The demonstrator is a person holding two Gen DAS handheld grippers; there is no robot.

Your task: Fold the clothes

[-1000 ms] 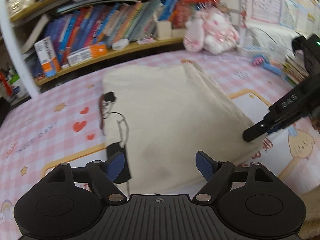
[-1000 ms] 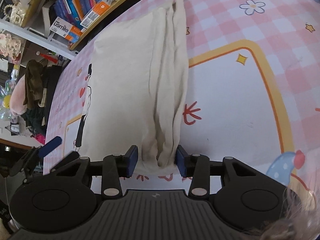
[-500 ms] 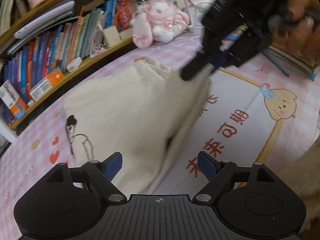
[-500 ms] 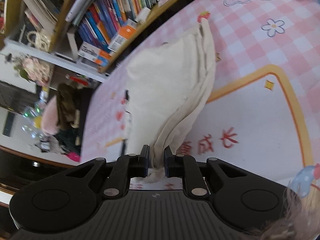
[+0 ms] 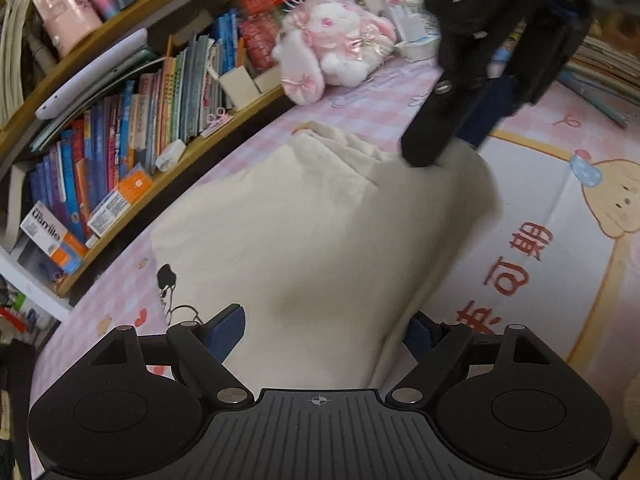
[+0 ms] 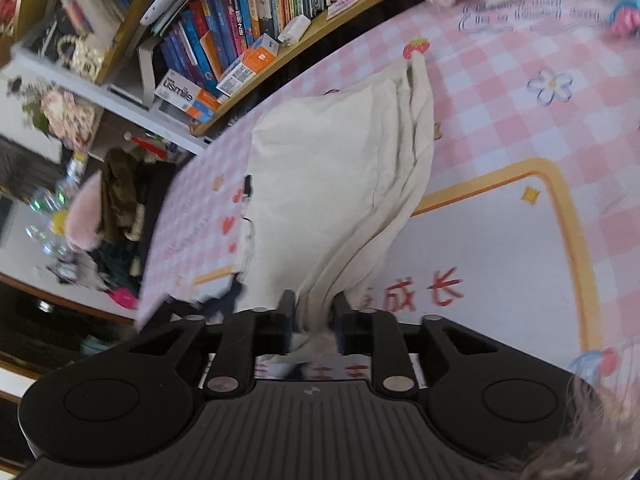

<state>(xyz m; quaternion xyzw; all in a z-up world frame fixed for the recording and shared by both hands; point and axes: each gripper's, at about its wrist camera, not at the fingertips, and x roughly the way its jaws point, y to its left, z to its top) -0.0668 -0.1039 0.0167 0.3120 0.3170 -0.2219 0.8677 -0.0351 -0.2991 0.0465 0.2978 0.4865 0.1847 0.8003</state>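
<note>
I count one cream cotton garment (image 5: 304, 240) with a small black cartoon print, lying on one pink checked mat (image 5: 520, 264). One pink-and-white plush rabbit (image 5: 332, 44) sits at the far edge. One pale pink cylindrical container (image 5: 64, 16) stands on the one curved wooden bookshelf (image 5: 180, 160). My claws number two: left gripper (image 5: 324, 328), right gripper (image 6: 314, 312).

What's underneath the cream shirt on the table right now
The cream shirt lies on a pink checked mat with a yellow-framed white panel. A dark printed figure peeks out at the shirt's edge. Whatever mat pattern lies directly beneath the cloth is covered.
</note>
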